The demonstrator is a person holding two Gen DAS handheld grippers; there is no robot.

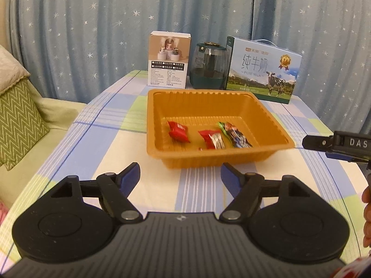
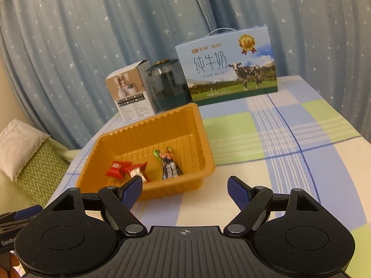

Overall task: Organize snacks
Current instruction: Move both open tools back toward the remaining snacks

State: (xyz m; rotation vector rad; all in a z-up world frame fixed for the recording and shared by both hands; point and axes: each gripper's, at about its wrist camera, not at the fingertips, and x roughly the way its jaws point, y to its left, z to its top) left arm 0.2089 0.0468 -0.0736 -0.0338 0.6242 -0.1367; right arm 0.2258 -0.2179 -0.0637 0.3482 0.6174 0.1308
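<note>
- The checked tablecloth [image 1: 116,139] carries everything; no loose snack shows on the bare cloth in either view, so the sorting looks close to done, and the sound move, I judge, is to draw both tools clear without catching the tray
- The orange tray [image 1: 204,97] sits mid-table and holds all the visible snacks: a red candy [image 1: 178,131] at its left, a red-and-silver candy [image 1: 212,139] in the middle, a dark wrapped bar [image 1: 235,135] at the right (all lying loose on the tray floor)
- The left gripper [image 1: 180,173] hovers just in front of the tray's near wall, jaws apart and empty
- The right gripper [image 2: 184,186] hangs off the tray's right near corner, jaws likewise spread, nothing between them; its left finger overlaps the rim in the right wrist view, so a sideways swing could nudge the light tray
- Behind the tray stand a milk carton [image 1: 264,69], a dark jar [image 1: 209,67] and a small box [image 1: 168,59], well clear of the work
- A green cushion [image 1: 16,125] lies off the table's left edge
</note>
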